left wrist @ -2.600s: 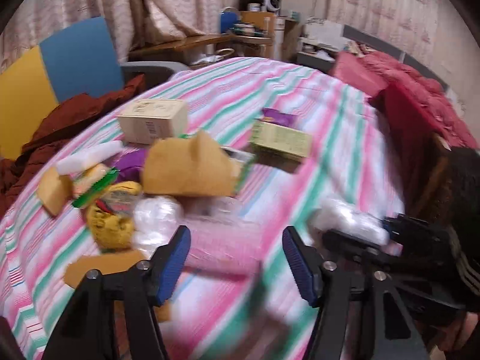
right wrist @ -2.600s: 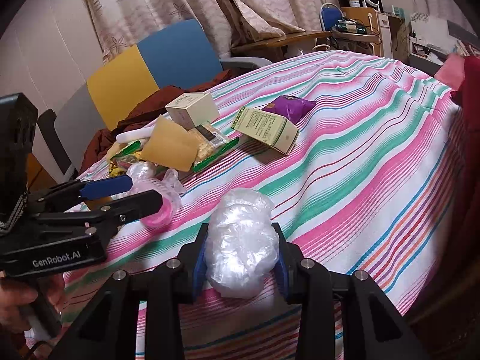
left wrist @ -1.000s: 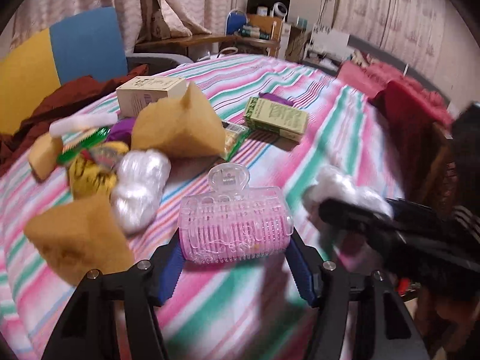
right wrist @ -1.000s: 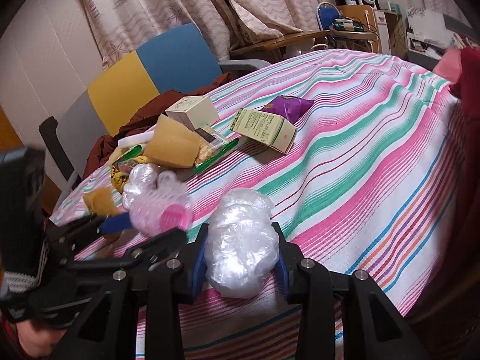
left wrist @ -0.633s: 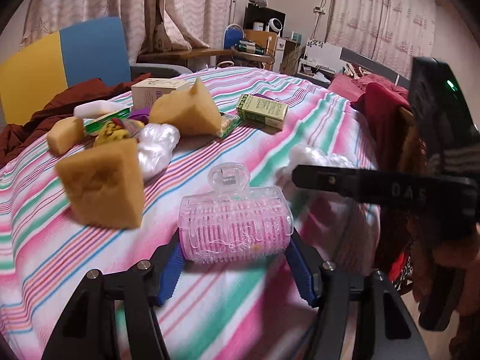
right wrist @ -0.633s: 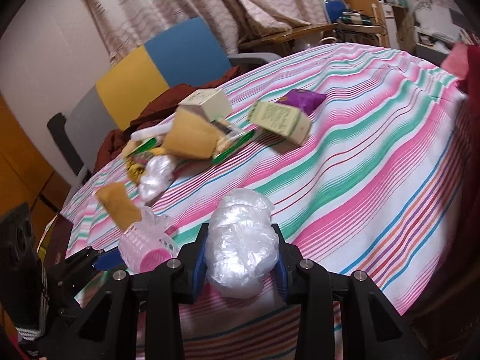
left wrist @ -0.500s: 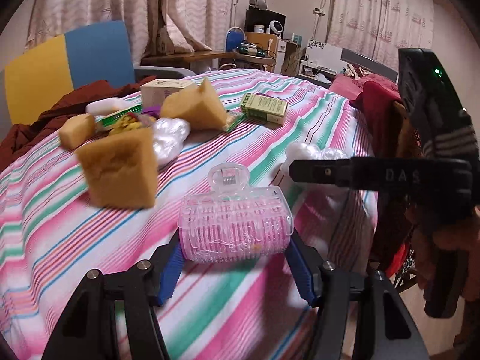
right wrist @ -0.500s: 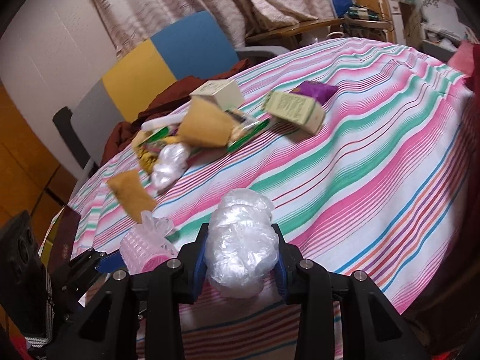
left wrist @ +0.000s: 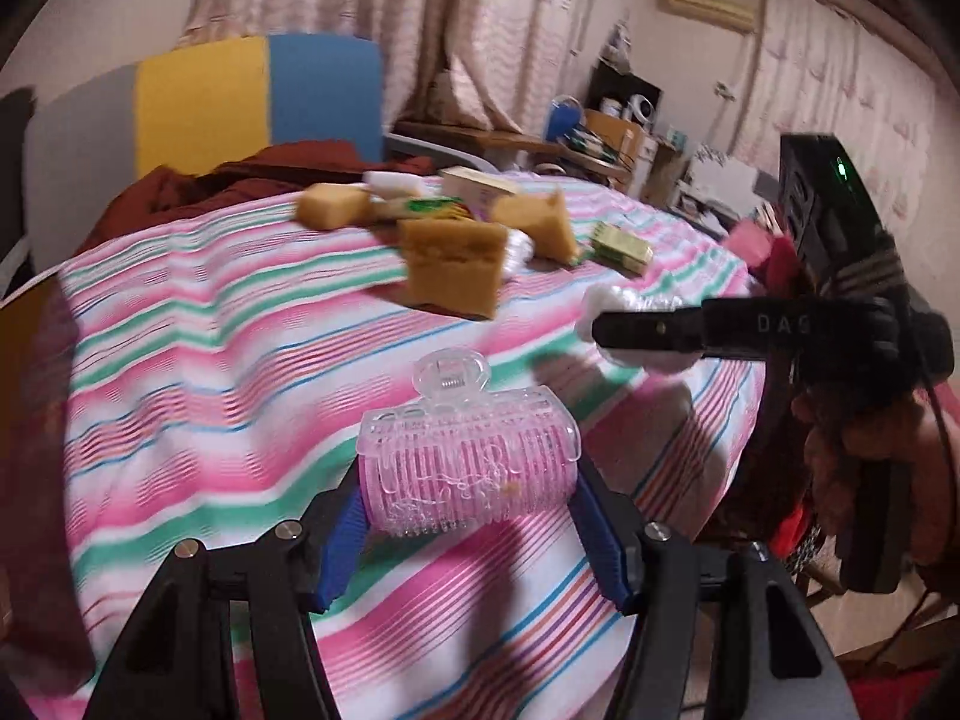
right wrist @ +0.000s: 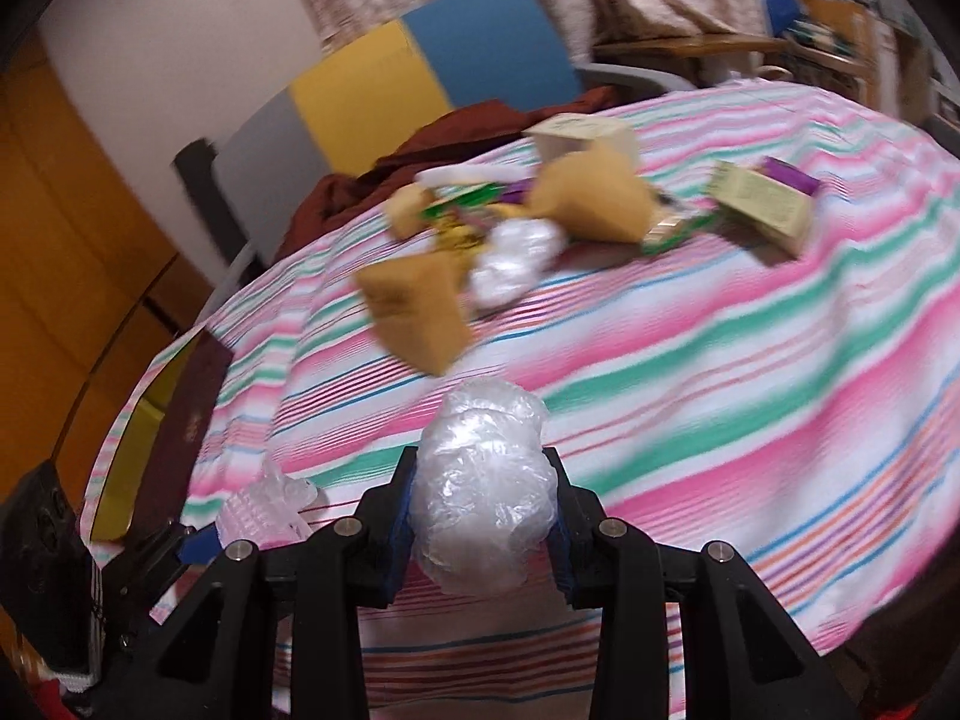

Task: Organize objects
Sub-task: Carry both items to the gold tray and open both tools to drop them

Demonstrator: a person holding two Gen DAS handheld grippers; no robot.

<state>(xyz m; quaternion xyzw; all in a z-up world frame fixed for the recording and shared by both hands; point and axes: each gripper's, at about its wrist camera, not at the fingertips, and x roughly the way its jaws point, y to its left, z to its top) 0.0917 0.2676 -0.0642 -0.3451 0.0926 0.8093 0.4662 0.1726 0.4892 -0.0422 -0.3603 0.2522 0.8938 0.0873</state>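
The left gripper (left wrist: 471, 501) holds a pink hair roller (left wrist: 468, 465) crosswise between its blue pads, one pad against each end, raised above the striped tablecloth (left wrist: 198, 372). The right gripper (right wrist: 483, 501) is clamped narrowly on a crumpled clear plastic ball (right wrist: 483, 486), which bulges above and below the pads, also clear of the cloth. Farther back, a tan sponge (right wrist: 414, 312) stands alone on the cloth. Beyond it lies a cluster: another plastic ball (right wrist: 516, 261), a larger sponge (right wrist: 591, 198), a green box (right wrist: 765, 207) and a cream box (right wrist: 579, 135). A blue and yellow chair (right wrist: 420, 66) stands behind the table.
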